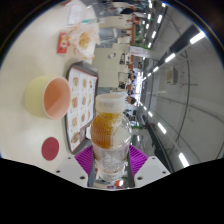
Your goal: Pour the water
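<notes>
A clear plastic bottle (110, 140) with an orange label and a white cap stands between my fingers, and both purple pads (86, 157) press on its lower body. My gripper (111, 160) is shut on the bottle and holds it roughly upright above the white table (30, 60). An orange cup (50, 97) with a pale inside stands on the table to the left of the bottle, well apart from it. The whole view is tilted, so the room's far side runs up the right.
A laminated menu card (80, 90) with food pictures lies on the table just beyond the bottle. A paper food box (78, 42) stands farther back. A dark red round coaster (50, 148) lies near the left finger. Ceiling lights (165, 60) and distant people show beyond.
</notes>
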`<state>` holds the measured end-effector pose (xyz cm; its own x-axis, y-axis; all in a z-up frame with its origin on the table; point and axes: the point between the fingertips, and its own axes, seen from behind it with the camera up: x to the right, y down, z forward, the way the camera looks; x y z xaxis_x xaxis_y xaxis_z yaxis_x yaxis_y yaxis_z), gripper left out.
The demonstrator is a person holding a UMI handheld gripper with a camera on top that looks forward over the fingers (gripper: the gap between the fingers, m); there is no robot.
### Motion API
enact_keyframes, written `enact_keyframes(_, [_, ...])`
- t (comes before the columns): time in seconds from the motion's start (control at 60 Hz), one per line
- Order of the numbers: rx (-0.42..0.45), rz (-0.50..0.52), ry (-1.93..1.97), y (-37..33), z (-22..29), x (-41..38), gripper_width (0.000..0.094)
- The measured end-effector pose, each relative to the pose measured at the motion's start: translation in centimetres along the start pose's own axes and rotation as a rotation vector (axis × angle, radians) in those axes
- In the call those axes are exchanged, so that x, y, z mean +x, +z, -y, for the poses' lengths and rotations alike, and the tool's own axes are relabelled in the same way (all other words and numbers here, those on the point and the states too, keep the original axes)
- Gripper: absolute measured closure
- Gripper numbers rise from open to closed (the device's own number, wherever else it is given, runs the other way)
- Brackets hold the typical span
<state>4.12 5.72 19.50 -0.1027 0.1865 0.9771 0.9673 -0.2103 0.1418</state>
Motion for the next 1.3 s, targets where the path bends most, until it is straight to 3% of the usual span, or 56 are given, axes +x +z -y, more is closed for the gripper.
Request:
enact_keyframes(0.2, [0.086,0.095,0.633,-1.0,-1.3,3.9,0.0480])
enact_keyframes(0.467, [0.110,0.362,1.364,1.5,-3.0,-0.7,0.0481])
enact_keyframes(0.867, [0.014,0.538,1.573,4.1,-3.0,-13.2,0.0469])
enact_keyframes(1.017, [0.046,0.482,1.592,4.1,-3.4,-13.3,0.0478])
enact_keyframes(1.167, [0.015,0.487,1.592,3.7,-3.5,-13.3,0.0365])
enact_keyframes(1.25, [-0.071,0.508,1.578,2.8,-4.2,-13.9,0.0086])
enact_keyframes(1.3, [-0.101,0.512,1.571,1.8,-4.5,-13.4,0.0120])
